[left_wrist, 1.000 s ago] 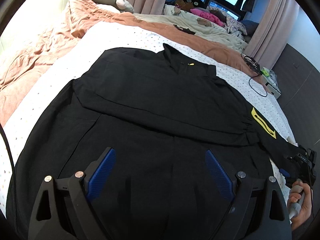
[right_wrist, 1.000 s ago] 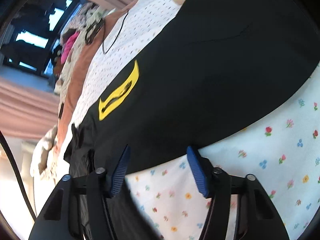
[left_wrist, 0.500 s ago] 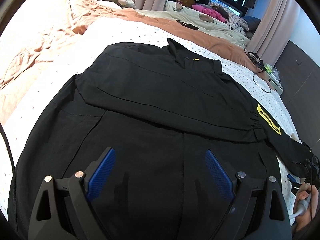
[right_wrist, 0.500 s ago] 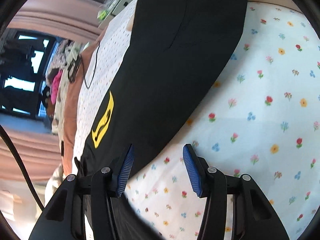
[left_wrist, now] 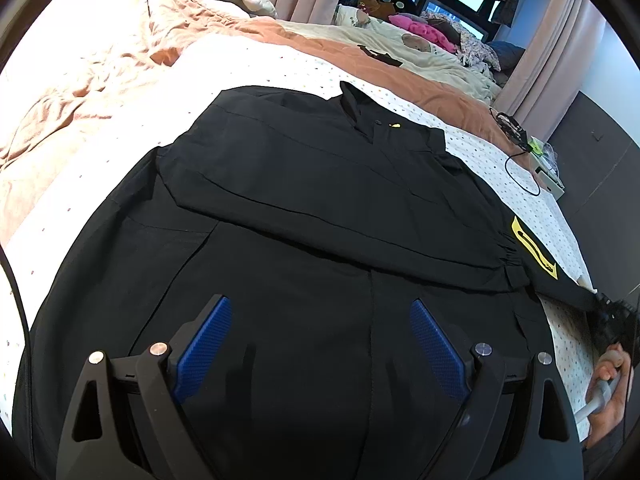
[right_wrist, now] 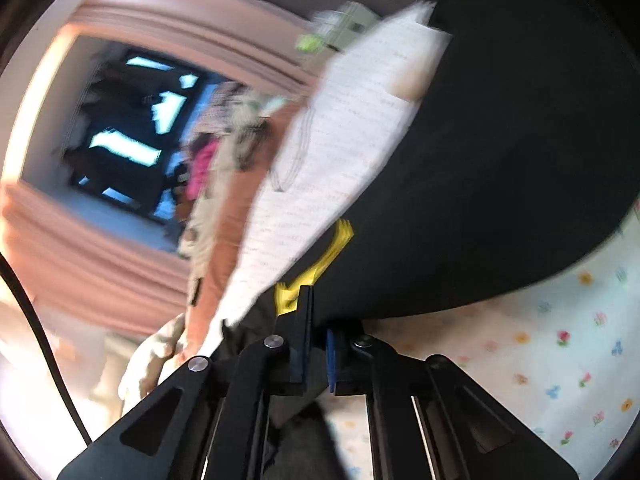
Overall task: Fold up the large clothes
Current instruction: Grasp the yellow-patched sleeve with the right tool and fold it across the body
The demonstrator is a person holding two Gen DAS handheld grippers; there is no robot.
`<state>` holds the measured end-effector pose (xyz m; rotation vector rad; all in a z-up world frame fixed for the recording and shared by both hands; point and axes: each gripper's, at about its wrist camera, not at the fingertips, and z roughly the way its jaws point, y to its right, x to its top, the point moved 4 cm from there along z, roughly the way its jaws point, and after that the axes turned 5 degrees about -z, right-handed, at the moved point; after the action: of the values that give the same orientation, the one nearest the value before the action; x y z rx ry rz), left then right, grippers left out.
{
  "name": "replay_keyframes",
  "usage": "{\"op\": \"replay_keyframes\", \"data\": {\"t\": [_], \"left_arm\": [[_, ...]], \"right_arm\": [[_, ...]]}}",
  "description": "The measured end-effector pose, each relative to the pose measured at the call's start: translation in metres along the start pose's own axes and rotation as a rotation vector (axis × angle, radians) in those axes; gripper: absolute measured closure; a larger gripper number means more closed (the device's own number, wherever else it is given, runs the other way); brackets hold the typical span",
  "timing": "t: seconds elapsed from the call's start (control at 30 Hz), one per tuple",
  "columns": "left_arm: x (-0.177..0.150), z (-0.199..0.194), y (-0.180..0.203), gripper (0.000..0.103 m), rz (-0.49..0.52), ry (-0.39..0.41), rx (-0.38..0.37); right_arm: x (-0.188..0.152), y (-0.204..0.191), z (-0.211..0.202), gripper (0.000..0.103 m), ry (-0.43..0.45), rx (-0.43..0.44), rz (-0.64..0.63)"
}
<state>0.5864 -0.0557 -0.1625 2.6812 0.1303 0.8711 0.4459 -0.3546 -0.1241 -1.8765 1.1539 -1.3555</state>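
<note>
A large black jacket (left_wrist: 312,200) lies spread on the bed, collar at the far end, one sleeve folded across its body. Its other sleeve (left_wrist: 560,280) with a yellow patch (left_wrist: 534,248) stretches off to the right. My left gripper (left_wrist: 320,344) is open and empty, hovering over the jacket's lower hem. In the right wrist view my right gripper (right_wrist: 316,320) is shut on the black sleeve (right_wrist: 500,184) just below the yellow patch (right_wrist: 312,276); that view is blurred. The right gripper also shows at the right edge of the left wrist view (left_wrist: 612,316).
The bed has a white dotted sheet (left_wrist: 248,64), with a floral sheet (right_wrist: 540,360) at its right side. A rumpled pink duvet (left_wrist: 80,88) lies left, pillows and clothes (left_wrist: 420,36) at the far end. A cable and small devices (left_wrist: 532,152) sit at the far right corner.
My right gripper has shut on the sleeve near the yellow patch; it was open over the sleeve edge before. The left gripper has stayed open over the hem.
</note>
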Motion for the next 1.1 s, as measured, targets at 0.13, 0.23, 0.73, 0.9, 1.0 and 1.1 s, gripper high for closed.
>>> {"op": "replay_keyframes", "data": {"t": [0.13,0.23,0.73,0.9,1.0,1.1], "left_arm": [[0.002,-0.002,-0.001,0.01,-0.008,0.008,-0.004],[0.002,-0.002,-0.003,0.01,-0.02,0.009,-0.01],[0.007,-0.006,-0.019,0.01,-0.089,0.026,-0.033],[0.01,-0.02,-0.027,0.01,-0.098,0.066,-0.014],[0.013,-0.03,-0.035,0.01,-0.132,0.094,-0.029],[0.013,-0.041,-0.04,0.01,-0.173,0.114,-0.054]], "right_arm": [[-0.007,-0.027,-0.004,0.102,-0.009,0.083,-0.06],[-0.014,-0.05,-0.005,0.102,-0.014,0.138,-0.114],[-0.085,-0.14,0.051,0.102,-0.284,0.321,-0.294],[-0.119,-0.15,0.097,0.099,-0.483,0.315,-0.304],[-0.14,-0.139,0.118,0.094,-0.592,0.229,-0.308],[-0.15,-0.129,0.123,0.016,-0.686,0.228,-0.276]]}}
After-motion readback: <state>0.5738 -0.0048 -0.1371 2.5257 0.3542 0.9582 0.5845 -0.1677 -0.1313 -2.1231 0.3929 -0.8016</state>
